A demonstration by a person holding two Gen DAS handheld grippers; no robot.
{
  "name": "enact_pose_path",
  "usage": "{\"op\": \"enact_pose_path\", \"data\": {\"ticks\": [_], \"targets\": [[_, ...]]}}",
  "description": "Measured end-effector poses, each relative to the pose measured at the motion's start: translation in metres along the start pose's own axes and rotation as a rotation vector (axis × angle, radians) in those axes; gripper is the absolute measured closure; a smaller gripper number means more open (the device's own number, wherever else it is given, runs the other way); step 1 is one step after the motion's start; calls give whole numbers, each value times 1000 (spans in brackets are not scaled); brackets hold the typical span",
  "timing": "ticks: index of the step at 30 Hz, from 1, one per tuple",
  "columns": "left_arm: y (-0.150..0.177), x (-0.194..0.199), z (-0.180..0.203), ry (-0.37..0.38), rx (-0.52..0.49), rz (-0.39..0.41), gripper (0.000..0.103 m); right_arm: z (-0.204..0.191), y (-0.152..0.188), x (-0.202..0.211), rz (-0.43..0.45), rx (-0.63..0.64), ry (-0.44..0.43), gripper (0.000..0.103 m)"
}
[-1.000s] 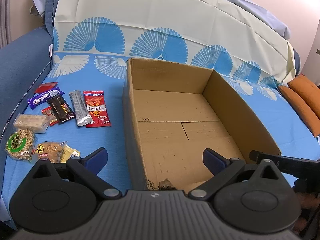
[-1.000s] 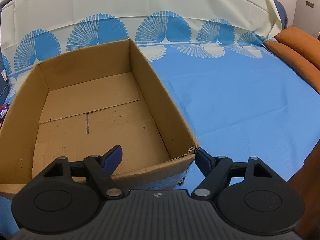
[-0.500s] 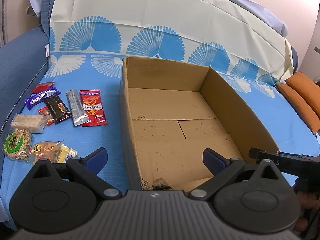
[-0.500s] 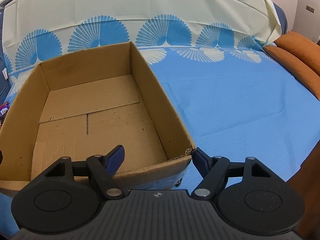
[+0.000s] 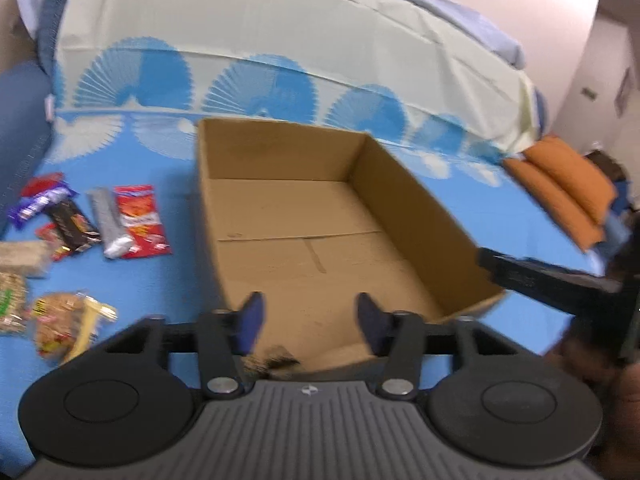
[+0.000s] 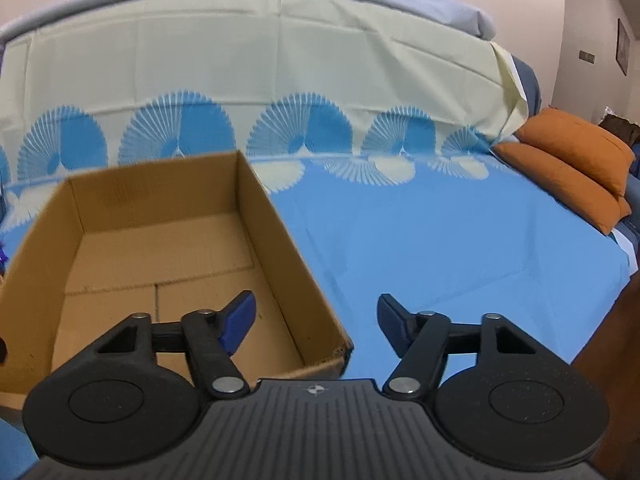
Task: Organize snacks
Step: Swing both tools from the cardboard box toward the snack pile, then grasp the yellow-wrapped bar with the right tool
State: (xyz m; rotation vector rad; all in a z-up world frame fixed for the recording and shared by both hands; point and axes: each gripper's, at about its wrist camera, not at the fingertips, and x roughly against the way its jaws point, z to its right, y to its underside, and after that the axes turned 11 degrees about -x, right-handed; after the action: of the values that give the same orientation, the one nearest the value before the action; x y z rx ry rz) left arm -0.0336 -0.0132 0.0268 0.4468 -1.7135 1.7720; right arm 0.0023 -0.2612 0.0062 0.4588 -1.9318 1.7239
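While both grippers hang over the near end of the cardboard box (image 5: 304, 236), neither has anything between its jaws. Left gripper (image 5: 310, 320): jaws parted to a moderate gap, blue pads showing, nothing held; it sits above the box's near wall, where the cardboard edge looks torn and dark. Right gripper (image 6: 316, 318): jaws spread wider, nothing held; its left finger lies over the box interior, its right finger over the bedsheet (image 6: 440, 248), so it straddles the box's right wall.

Box: plain brown corrugated card, open top, no flaps standing, floor seams visible, nothing inside. It rests on a bright blue sheet with white and blue fan motifs.

Snacks lie on the sheet left of the box, apart from it, seen only in the left wrist view:
- red packet (image 5: 141, 220) with printed picture, nearest the box, flat.
- silver stick pack (image 5: 109, 228), touching the red packet's left edge.
- dark brown bar (image 5: 72, 226), left of the silver one, slanted.
- purple wrapper (image 5: 38, 204) and a small red wrapper behind it, at the far left.
- clear bag of pale pieces (image 5: 24, 256), at the frame edge.
- clear bag with green label (image 5: 10, 306), partly cut off.
- clear bag of brown biscuits (image 5: 64, 324), nearest the left gripper.

Left view is motion-blurred; labels unreadable. Orange cushions (image 6: 572, 164) lie at the far right of the bed.
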Motion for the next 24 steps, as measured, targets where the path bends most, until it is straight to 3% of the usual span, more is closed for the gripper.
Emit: {"op": "enact_pose_path", "data": {"ticks": [2,3,6,9,13,16,21,24], "targets": [[-4,5,6,22,-49,-6,81,0,0,4,9,-10,-29,48],[-6,9,10,31,-79,-1,84,-2,-1,6,16,-13,-45,52],[-14,23,18,89,-165,31,85,-8,-3,14,32,-22,-98,59],[-18,37,17,135,-252,73,84,-16,-3,22,52,-20,-160,59],[-23,47,-12,77,-318,142,84,-35,-1,34,86,-7,-269,59],[-31,42,-58,-7,-266,105,81,-60,4,47,118,26,-359,58],[-30,20,-157,-163,-103,-2,62,-117,19,66,102,92,-551,58],[-13,6,-221,-243,90,-91,57,-154,34,74,35,133,-650,57]]}}
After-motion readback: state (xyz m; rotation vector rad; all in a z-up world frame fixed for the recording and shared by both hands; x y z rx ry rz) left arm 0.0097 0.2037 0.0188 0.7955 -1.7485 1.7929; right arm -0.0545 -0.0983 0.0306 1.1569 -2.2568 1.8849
